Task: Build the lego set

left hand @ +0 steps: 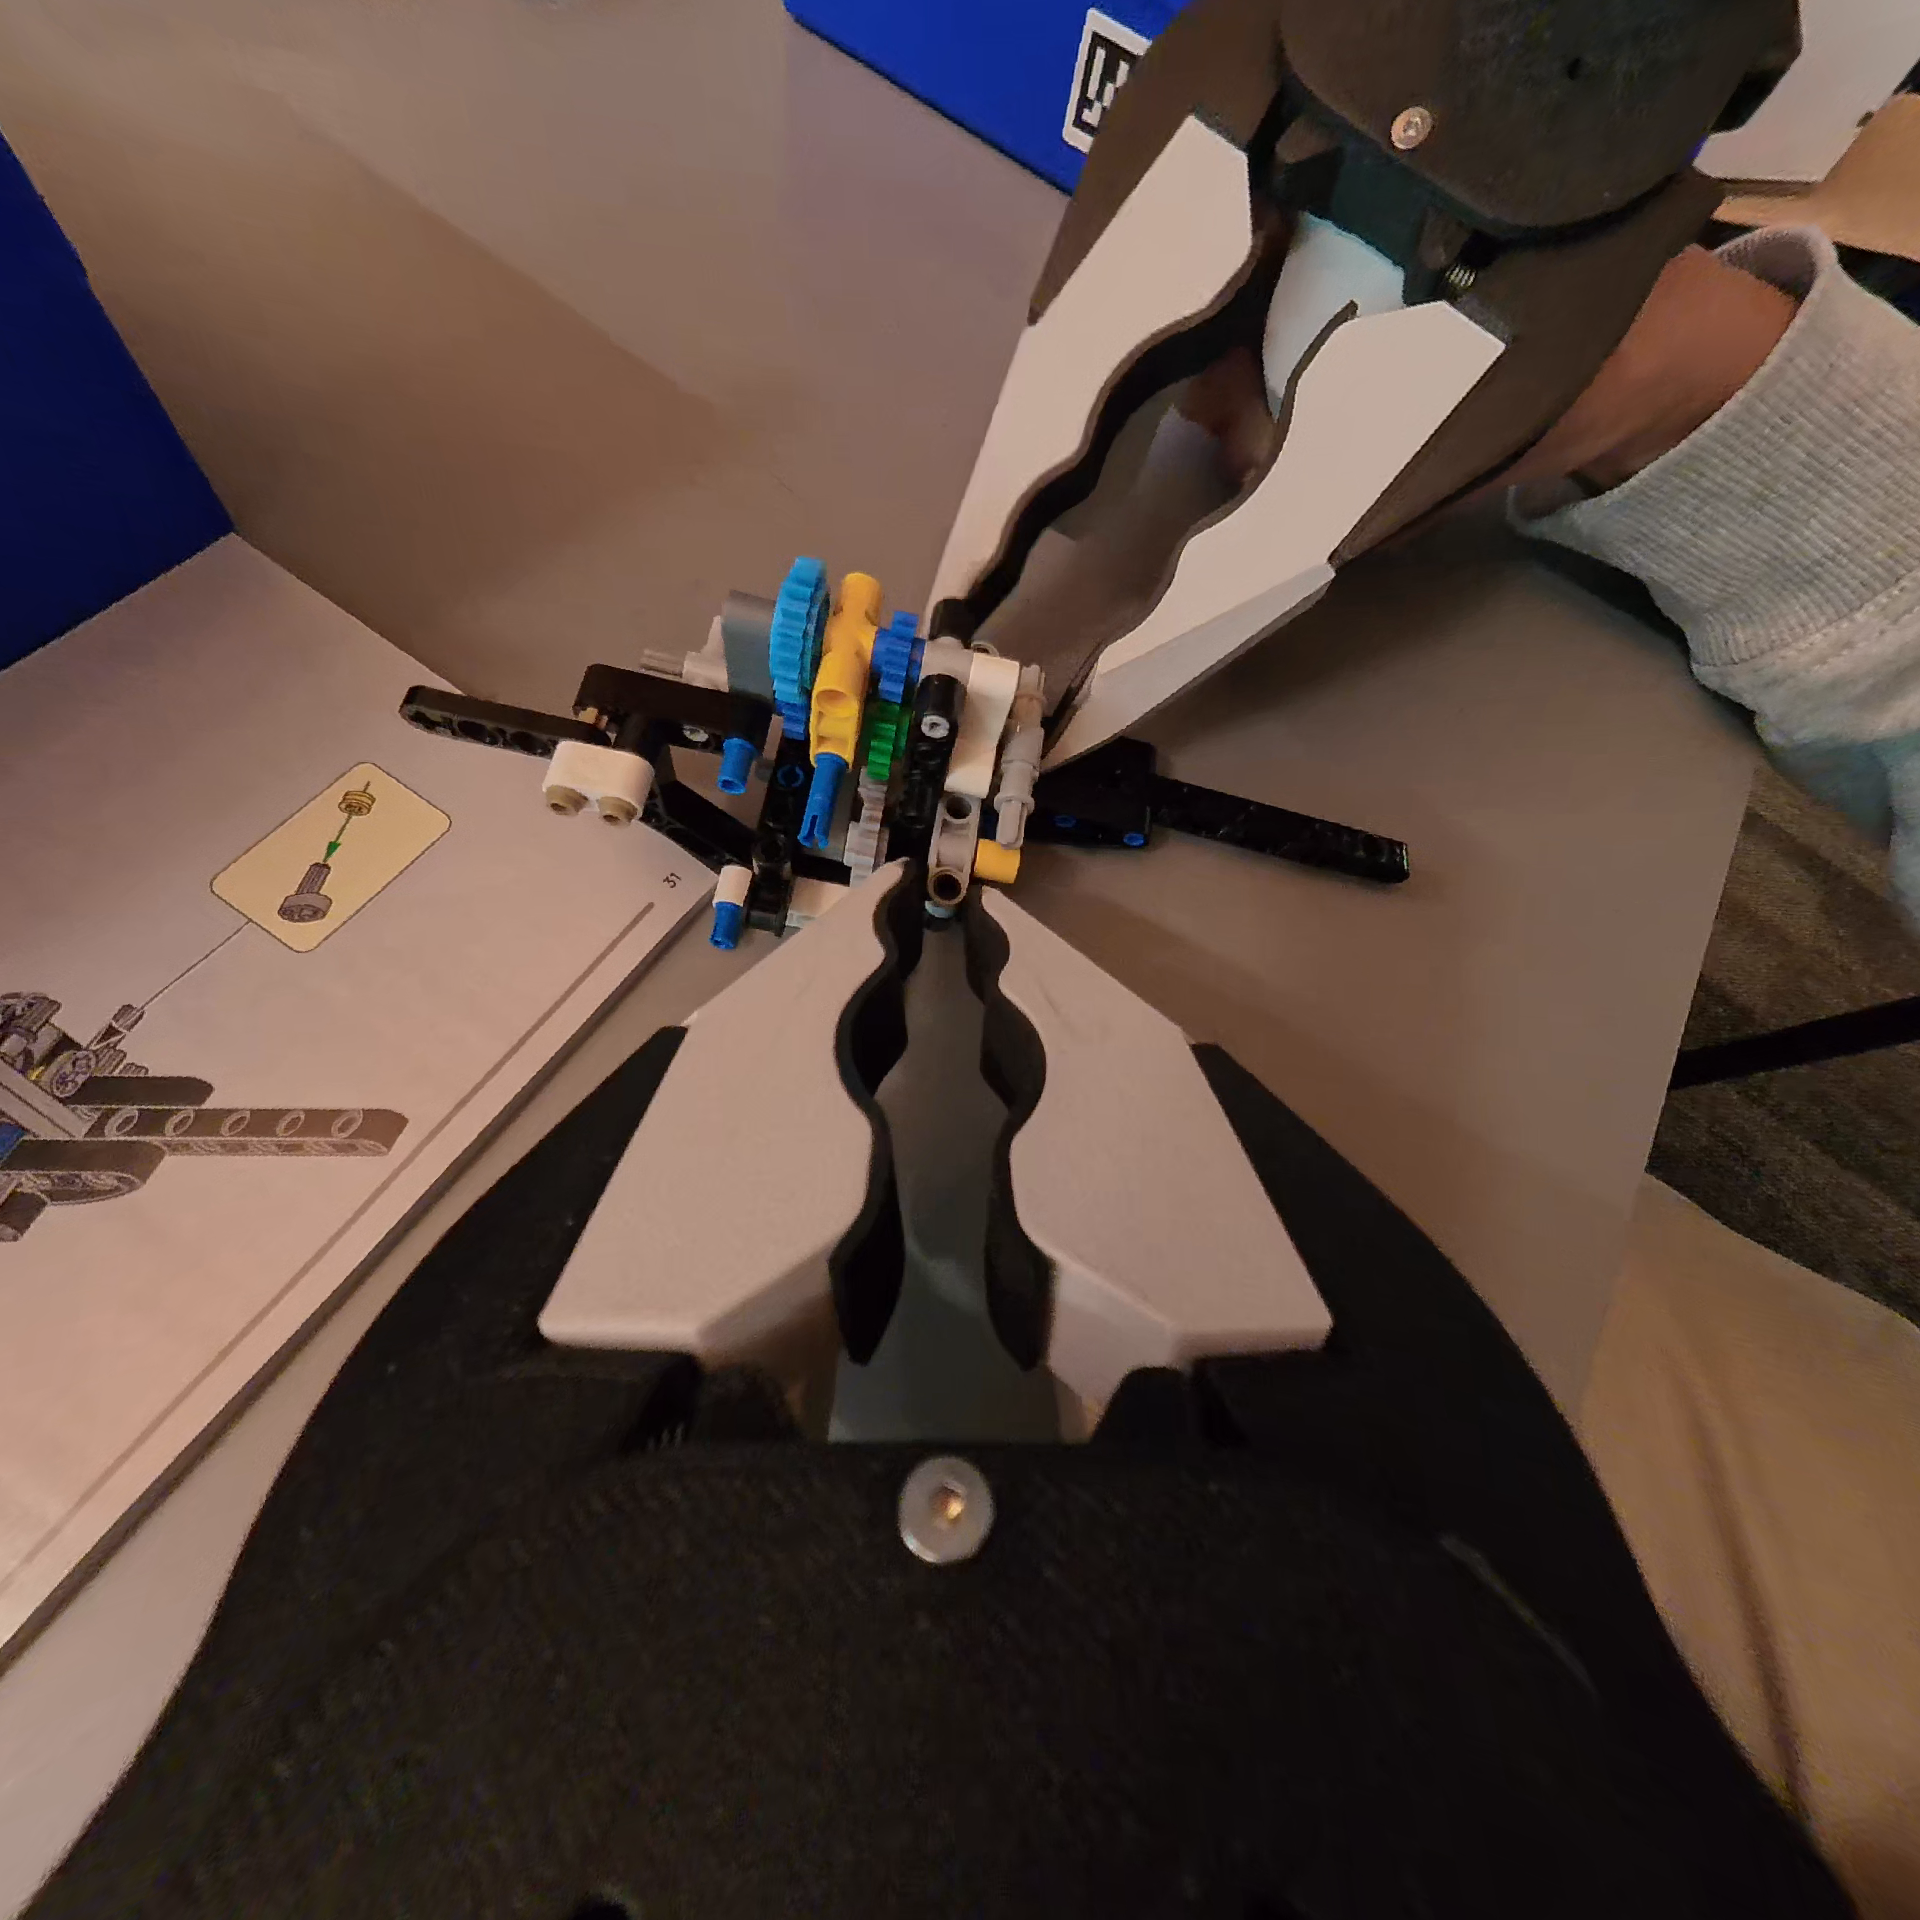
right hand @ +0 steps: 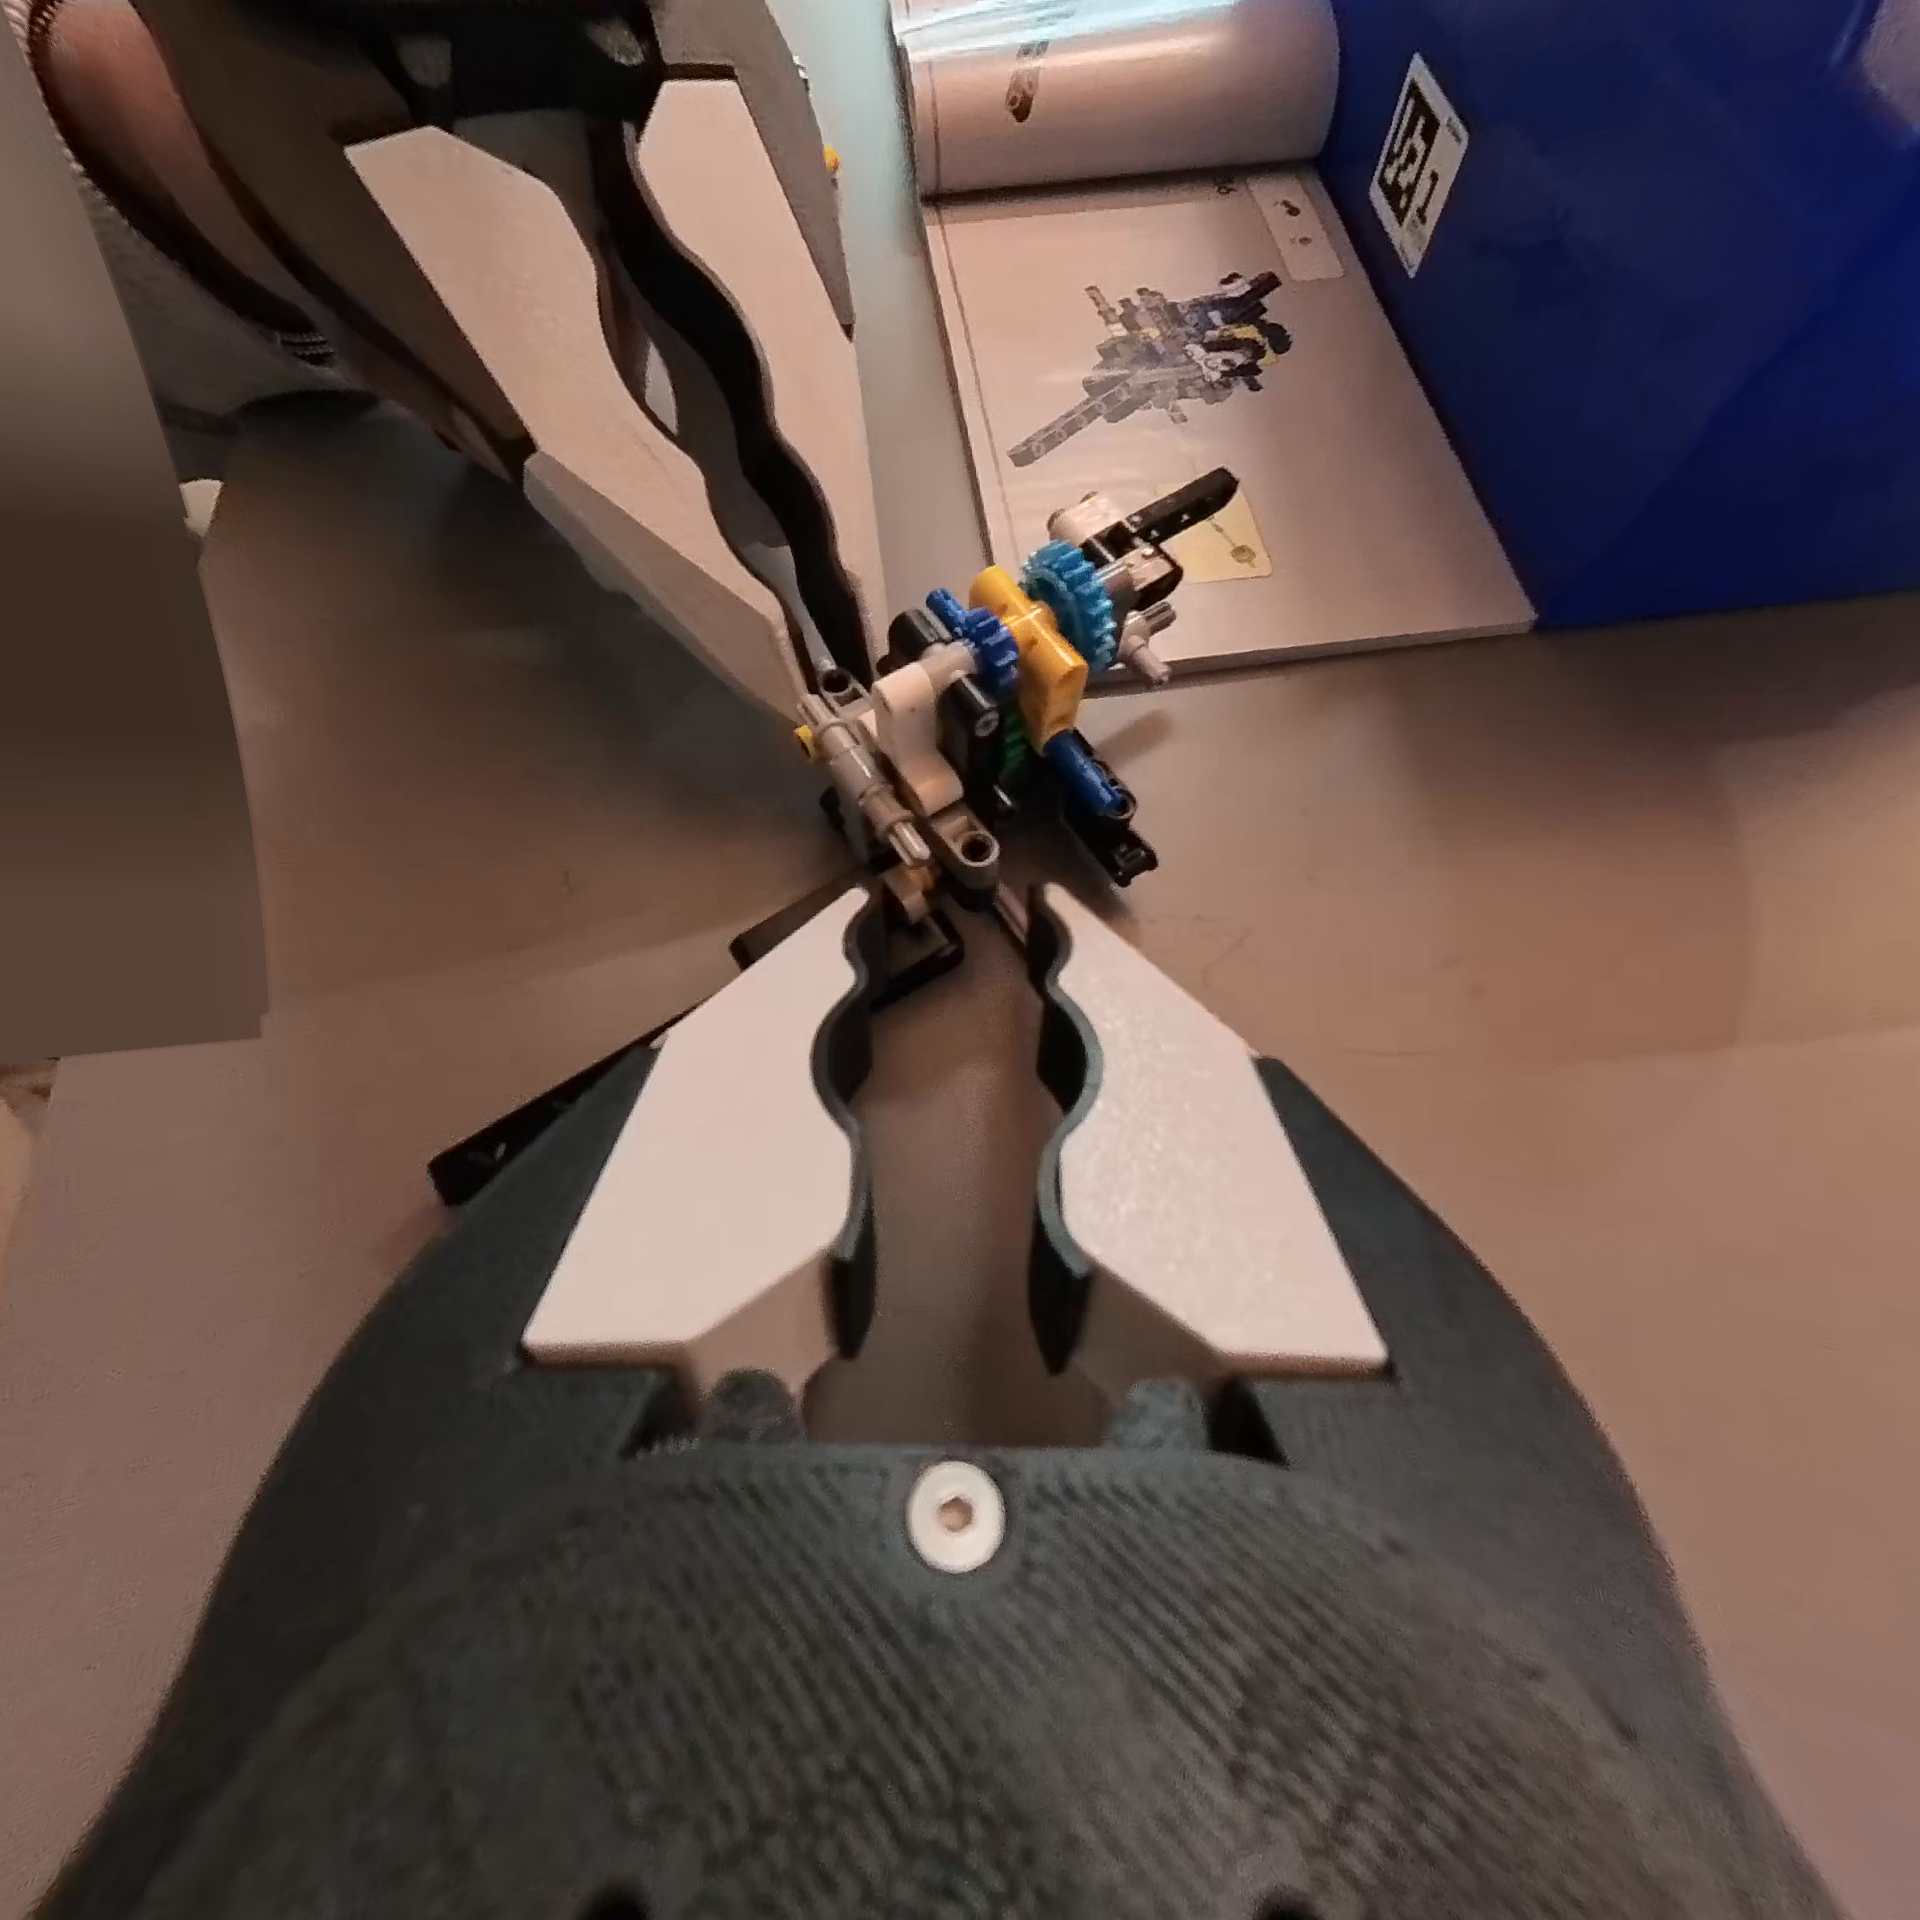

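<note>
The lego model (left hand: 842, 717) is a small cluster of blue, green and yellow gears and pins on black beams, resting on the grey table. My left gripper (left hand: 940, 894) is shut on a grey connector at the model's near end. My right gripper (left hand: 997, 691) reaches in from the upper right, its fingers closed across the white block and grey axle side. In the right wrist view the model (right hand: 1029, 665) sits just past my right gripper (right hand: 951, 914), with a black beam (right hand: 499, 1153) running back between its fingers. The left gripper (right hand: 821, 675) comes in from the upper left.
An open instruction booklet (left hand: 312, 987) lies left of the model and shows in the right wrist view (right hand: 1195, 416) behind it. A blue box (right hand: 1662, 364) with a square marker stands beyond. A person's grey sleeve (left hand: 1787, 520) is at the right, near the table edge and carpet (left hand: 1818, 987). One gripper's finger ends stand about 4 centimetres off the other's.
</note>
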Demonstrator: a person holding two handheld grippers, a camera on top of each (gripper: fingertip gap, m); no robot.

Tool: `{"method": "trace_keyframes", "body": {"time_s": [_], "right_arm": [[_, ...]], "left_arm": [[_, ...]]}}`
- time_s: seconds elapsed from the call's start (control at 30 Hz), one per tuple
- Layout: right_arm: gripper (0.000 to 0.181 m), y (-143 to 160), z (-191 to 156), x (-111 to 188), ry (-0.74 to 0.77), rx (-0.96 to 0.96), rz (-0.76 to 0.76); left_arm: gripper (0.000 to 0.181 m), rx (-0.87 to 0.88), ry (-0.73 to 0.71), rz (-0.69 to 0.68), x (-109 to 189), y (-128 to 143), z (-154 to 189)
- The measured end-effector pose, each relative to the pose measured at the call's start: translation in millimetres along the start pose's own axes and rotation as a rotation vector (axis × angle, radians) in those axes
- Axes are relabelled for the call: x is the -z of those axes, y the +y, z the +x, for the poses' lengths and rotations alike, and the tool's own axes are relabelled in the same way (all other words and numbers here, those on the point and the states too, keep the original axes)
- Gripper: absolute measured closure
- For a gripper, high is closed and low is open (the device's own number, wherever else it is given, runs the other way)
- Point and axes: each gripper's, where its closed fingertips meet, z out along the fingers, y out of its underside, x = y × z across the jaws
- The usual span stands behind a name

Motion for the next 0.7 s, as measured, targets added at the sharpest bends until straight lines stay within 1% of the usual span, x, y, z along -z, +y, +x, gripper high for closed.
{"method": "trace_keyframes", "body": {"time_s": [0.03, 0.13, 0.2, 0.27, 0.7], "right_arm": [[0.153, -0.1, 1.4, 0.3, 0.002, 0.002, 0.002], [0.153, -3.8, -0.9, 2.1, -0.032, 0.004, 0.028], [0.159, -5.4, -4.3, 2.6, -0.062, 0.010, 0.037], [0.160, -3.6, -5.9, 0.6, -0.070, 0.017, 0.021], [0.161, -3.4, -6.5, -0.9, -0.027, 0.087, 0.017]], "left_arm": [[0.178, 0.001, 0.004, 0.000, 0.1, 0.0, 0.4], [0.178, 0.009, 0.024, 0.001, 0.2, 0.0, 1.7], [0.178, 0.010, 0.031, 0.000, 0.1, 0.0, 2.1], [0.178, 0.008, 0.031, 0.000, 0.2, -0.1, 1.7], [0.178, 0.007, 0.039, -0.007, 0.2, 0.5, -0.3]]}}
